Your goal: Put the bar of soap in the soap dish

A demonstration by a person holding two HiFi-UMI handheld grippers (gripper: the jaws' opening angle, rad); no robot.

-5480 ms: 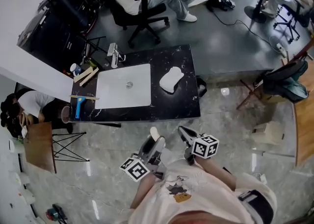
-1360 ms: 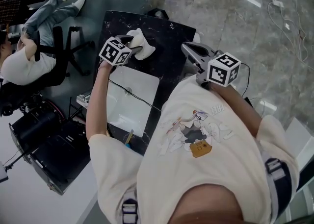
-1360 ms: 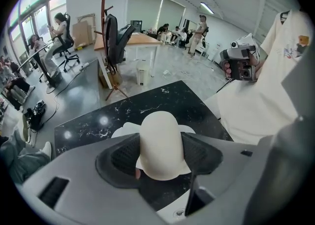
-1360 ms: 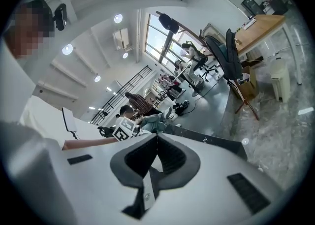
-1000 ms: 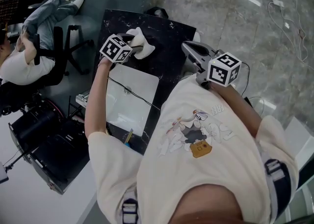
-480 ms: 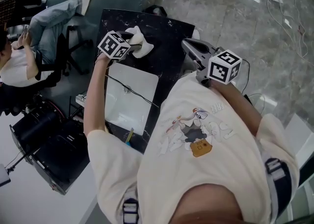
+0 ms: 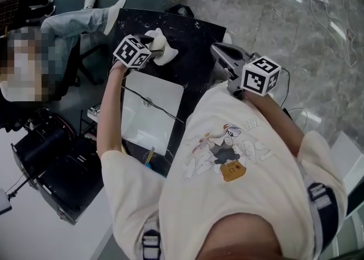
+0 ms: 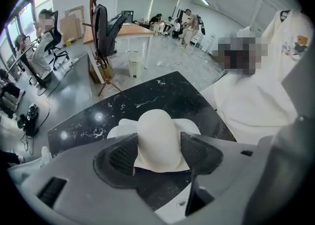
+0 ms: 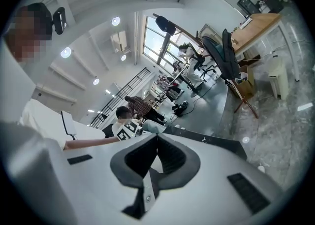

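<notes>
White rounded bar of soap (image 8: 156,130) is pinched between the left gripper's (image 8: 157,143) pads, just over the white scalloped soap dish (image 8: 119,127) on the black marble counter (image 8: 147,96). 5.5 s ago both grippers were off the counter. Release is judged to remain. The right gripper's (image 9: 156,156) jaws are pressed together, empty.

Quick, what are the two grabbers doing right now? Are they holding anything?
Left gripper: closed on the bar of soap.
Right gripper: closed, with nothing between its jaws.
</notes>
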